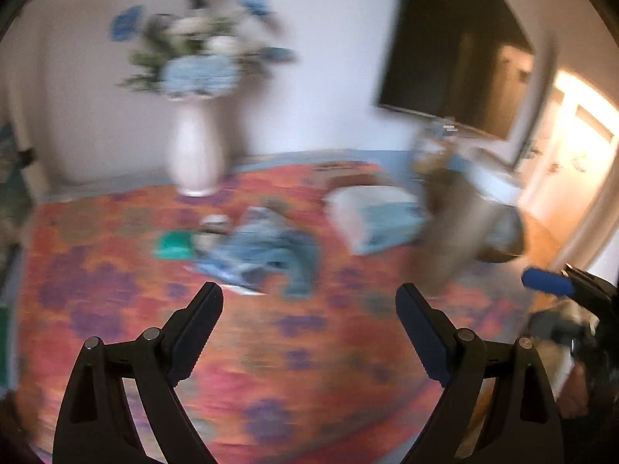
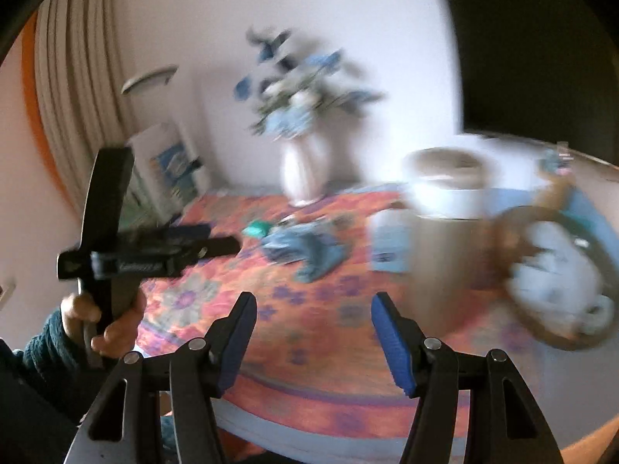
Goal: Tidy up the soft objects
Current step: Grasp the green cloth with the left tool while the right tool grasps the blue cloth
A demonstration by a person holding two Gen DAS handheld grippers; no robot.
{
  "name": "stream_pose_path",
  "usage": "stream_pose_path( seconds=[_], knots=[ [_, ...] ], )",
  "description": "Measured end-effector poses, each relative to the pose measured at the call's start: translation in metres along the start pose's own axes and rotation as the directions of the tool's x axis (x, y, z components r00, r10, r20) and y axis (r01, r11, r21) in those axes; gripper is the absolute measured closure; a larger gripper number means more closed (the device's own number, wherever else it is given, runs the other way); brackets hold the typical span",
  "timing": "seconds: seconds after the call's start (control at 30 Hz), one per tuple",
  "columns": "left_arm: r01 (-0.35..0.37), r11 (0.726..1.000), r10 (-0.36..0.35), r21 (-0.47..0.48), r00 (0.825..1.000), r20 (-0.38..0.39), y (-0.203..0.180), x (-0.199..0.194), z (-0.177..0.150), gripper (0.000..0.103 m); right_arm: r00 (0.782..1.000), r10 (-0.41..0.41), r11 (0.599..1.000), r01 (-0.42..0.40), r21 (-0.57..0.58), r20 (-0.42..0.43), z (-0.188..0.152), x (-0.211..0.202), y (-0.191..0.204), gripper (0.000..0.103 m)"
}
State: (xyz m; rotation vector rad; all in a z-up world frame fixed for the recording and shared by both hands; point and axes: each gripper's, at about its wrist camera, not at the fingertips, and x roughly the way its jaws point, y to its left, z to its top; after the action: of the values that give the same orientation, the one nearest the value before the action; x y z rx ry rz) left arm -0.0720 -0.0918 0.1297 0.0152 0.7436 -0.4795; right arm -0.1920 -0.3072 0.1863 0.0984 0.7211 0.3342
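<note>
Motion blurs both views. A crumpled blue cloth (image 1: 267,255) (image 2: 305,251) lies mid-table on the orange and purple floral tablecloth (image 1: 116,309). My left gripper (image 1: 309,290) hovers over the cloth's near side, open with nothing between its fingers. My right gripper (image 2: 315,301) is also open and empty above the table's near edge. In the right wrist view a hand (image 2: 104,321) in a teal sleeve holds the left gripper (image 2: 220,241) out to the left. A round wicker basket (image 2: 518,228) with white soft things in it sits at the right.
A white vase of blue flowers (image 1: 195,154) (image 2: 305,170) stands at the back. A green object (image 1: 174,245) and a small jar (image 1: 212,228) lie left of the cloth, a white and blue box (image 1: 371,216) right of it. A white pot (image 2: 448,181) and a dark screen (image 1: 456,58) are at the right.
</note>
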Motion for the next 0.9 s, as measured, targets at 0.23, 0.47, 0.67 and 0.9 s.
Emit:
stream_pose_path(
  seconds=[0.23,0.47,0.67,0.9],
  knots=[
    [-0.090,0.996,0.090,-0.027,0.996,-0.021,0.074,0.019,0.018,0.013,0.973,-0.077,0.997,0.069,-0.047,-0.215,0.020,0.126,0.046,0.043],
    [-0.072,0.995,0.063,-0.074,0.991,-0.118,0.115,0.081,0.025,0.013,0.952,-0.085,0.989,0.115,0.087,-0.294,0.037,0.203,0.016,0.043],
    [-0.071,0.988,0.043,-0.135,0.979,-0.200,0.146,0.141,0.023,0.014,0.959,-0.105,0.979,0.146,0.141,-0.264,0.034,0.244,-0.007,0.043],
    [-0.059,0.988,0.032,-0.143,0.982,-0.185,0.150,0.155,0.014,0.035,0.966,-0.106,0.975,0.148,0.165,-0.235,0.026,0.254,-0.013,0.043]
  ],
)
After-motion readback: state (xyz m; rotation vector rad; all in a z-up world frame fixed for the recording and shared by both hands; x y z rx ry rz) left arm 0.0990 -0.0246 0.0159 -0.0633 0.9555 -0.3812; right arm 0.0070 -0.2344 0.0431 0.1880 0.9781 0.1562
